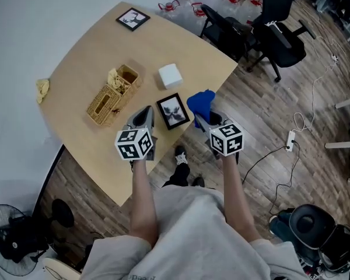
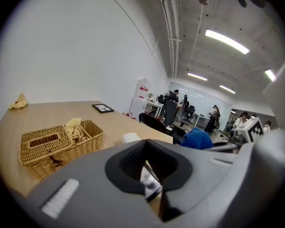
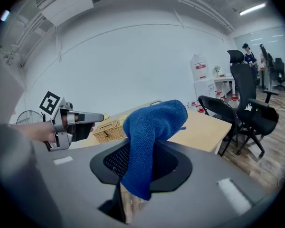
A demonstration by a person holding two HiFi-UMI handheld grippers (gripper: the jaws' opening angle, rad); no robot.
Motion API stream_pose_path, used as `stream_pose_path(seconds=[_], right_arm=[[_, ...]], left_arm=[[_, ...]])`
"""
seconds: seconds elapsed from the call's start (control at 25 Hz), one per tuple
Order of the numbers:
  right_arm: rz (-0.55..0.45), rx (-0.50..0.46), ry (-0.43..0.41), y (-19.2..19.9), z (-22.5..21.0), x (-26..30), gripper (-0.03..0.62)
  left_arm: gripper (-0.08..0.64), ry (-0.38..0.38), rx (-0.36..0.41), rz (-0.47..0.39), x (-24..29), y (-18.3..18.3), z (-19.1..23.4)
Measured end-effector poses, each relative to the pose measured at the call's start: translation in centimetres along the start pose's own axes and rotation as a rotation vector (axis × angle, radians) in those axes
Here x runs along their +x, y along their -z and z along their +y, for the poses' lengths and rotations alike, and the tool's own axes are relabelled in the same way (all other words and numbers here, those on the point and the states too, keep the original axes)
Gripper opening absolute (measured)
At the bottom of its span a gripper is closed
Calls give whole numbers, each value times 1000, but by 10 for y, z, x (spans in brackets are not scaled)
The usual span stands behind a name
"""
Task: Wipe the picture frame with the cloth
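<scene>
My left tongs (image 1: 146, 114) hover closed and empty; my right tongs (image 1: 198, 118) clamp the blue cloth (image 1: 201, 101). Between them the picture frame (image 1: 173, 111) lies flat at the surface's (image 1: 93, 57) near edge, cloth just beside its right side, long axis running near-to-far.

The left forearm (image 1: 141, 191) and right forearm (image 1: 236, 194) reach forward side by side. The left gripper (image 1: 146, 116) has its jaws together. The right gripper (image 1: 202, 121) clamps a blue cloth (image 1: 200, 102).
</scene>
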State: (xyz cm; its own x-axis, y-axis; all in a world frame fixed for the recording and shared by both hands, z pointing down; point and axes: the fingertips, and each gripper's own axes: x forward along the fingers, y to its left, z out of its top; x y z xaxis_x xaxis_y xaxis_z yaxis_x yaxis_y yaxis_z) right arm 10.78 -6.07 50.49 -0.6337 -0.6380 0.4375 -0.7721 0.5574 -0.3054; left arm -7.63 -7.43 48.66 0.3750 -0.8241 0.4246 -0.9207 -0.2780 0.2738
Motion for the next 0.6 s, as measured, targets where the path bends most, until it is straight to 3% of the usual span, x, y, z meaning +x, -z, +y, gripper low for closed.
stream_pose_path(seconds=[0.32,0.6], right_arm=[[72,-58,51,-4,-23,45,104],[146,-160,13,8,-19,90,104]], left_arm=[[52,94,43,153,32,38,31],[52,220,245,327,50,91,31]])
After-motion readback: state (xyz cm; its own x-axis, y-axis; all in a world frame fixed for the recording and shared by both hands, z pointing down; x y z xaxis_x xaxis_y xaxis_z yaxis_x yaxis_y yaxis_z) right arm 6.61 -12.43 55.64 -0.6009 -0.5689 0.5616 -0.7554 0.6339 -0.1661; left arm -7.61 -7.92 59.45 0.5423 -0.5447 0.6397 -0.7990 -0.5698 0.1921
